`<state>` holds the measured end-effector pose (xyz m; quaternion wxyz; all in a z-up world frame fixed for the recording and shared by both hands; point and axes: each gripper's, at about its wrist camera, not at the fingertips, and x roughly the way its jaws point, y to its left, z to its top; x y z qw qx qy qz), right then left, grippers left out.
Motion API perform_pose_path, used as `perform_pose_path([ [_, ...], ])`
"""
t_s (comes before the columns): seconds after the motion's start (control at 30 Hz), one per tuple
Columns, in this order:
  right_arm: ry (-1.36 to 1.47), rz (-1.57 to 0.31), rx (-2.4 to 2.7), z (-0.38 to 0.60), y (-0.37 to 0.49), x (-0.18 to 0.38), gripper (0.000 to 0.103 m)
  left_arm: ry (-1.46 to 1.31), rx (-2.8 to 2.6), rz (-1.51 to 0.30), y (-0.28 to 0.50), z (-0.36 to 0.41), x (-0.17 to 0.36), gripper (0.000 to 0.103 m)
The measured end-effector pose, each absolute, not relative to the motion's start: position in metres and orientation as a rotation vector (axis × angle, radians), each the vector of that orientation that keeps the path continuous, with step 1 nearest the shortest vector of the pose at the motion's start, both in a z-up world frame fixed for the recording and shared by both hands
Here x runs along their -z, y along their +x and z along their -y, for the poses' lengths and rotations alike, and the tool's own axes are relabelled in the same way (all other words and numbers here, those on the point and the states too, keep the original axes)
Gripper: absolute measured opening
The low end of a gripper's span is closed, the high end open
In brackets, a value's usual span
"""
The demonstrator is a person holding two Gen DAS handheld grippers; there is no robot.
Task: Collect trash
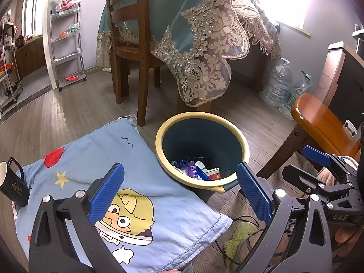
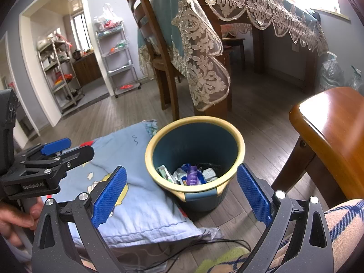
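A dark blue trash bin point(image 1: 236, 134) with a cream rim stands on the wood floor and holds several wrappers point(image 1: 195, 169), among them a purple one. In the right wrist view the same trash bin point(image 2: 229, 145) sits straight ahead, with the wrappers point(image 2: 193, 174) at its bottom. My left gripper point(image 1: 179, 190) is open with nothing between its blue pads, just short of the bin's near rim. My right gripper point(image 2: 182, 187) is open and empty too, its pads either side of the bin's near edge. Each gripper shows at the edge of the other's view.
A light blue cartoon-print cloth point(image 1: 136, 204) covers a low surface left of the bin, with a black mug point(image 1: 13, 186) on it. Behind stand a lace-draped table point(image 1: 204, 34) and a wooden chair point(image 1: 129, 34). An orange wooden chair point(image 2: 329, 136) is at right. Cables lie on the floor.
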<state>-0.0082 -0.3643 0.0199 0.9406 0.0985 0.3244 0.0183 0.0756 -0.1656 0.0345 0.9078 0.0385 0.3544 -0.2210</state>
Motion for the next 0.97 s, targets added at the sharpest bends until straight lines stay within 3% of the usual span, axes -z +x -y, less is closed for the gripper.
perform_pose_path([
  [0.97, 0.202, -0.661, -0.037, 0.3633, -0.0080, -0.0188, 0.097, 0.077, 0.451, -0.735, 0.0768, 0.1665, -0.0349, 0.097],
])
